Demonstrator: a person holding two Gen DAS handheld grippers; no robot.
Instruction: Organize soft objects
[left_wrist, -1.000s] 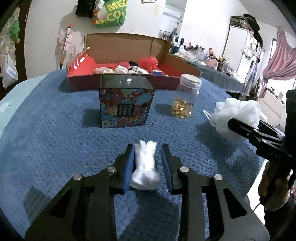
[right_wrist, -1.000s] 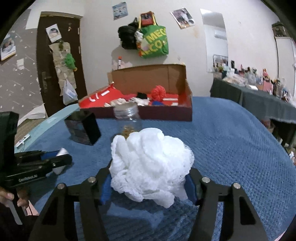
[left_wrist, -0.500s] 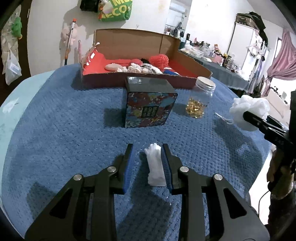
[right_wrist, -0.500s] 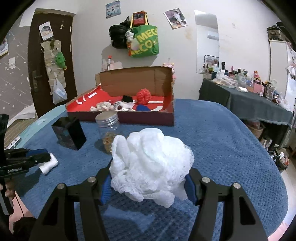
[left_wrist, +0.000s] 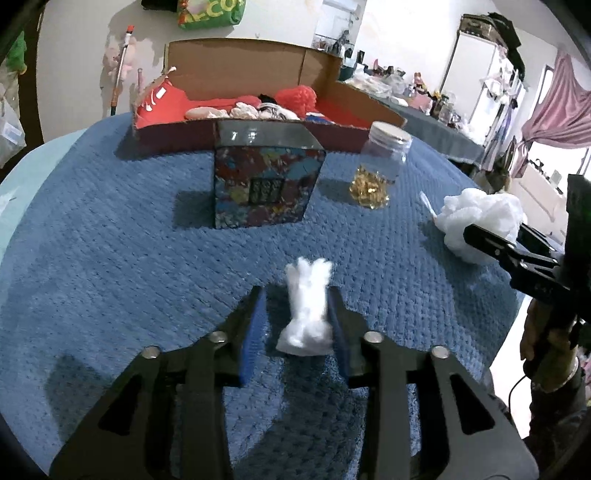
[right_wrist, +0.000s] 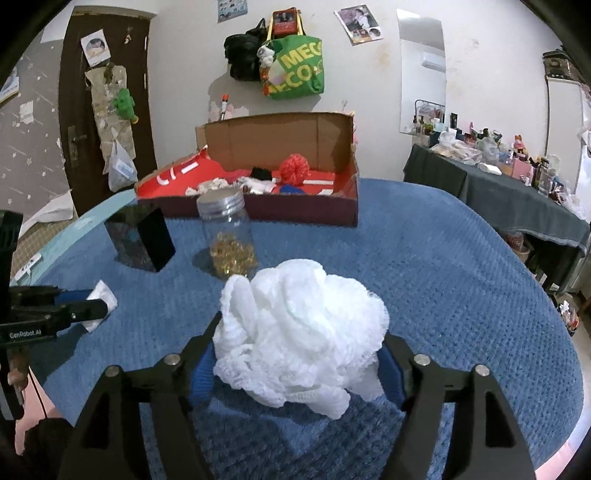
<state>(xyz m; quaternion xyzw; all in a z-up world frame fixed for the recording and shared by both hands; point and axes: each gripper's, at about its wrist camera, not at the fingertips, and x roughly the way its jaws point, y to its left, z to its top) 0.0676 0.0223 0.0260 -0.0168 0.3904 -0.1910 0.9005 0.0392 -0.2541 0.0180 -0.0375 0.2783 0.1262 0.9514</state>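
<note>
On the blue cloth (left_wrist: 110, 240) of the worktop, between the fingers of the left tool (left_wrist: 296, 295): a small white wad (left_wrist: 306, 314). Lies flat, touching the right-hand finger, with a gap on the other side. Fingers apart, not squeezing it.

In the right tool (right_wrist: 301, 332): a big white net puff (right_wrist: 295, 317). Clamped on both sides, held just over the cloth.

Looks like the pick-up step, one soft thing for each tool. Puff caught, wad not yet.

Next, most likely: pinch the left tool together on the wad, lift, then carry both to the open cardboard box (left_wrist: 258, 62) at the back. Already holds soft things, among them a red pom-pom (left_wrist: 297, 98). Calls for a high enough lift to get past the patterned tin (left_wrist: 262, 188) and the glass jar (left_wrist: 384, 162) of gold bits, both standing between the tools and the box. Better not to bump the jar; looks easy to tip.

Around it all: a round worktop under the bumpy blue cloth. Behind, a white wall with a green bag (right_wrist: 295, 70) hanging up, a dark door (right_wrist: 74, 110) on one side, a dark side table (right_wrist: 498, 192) full of small things on the other, and a pink curtain (left_wrist: 561, 110).
</note>
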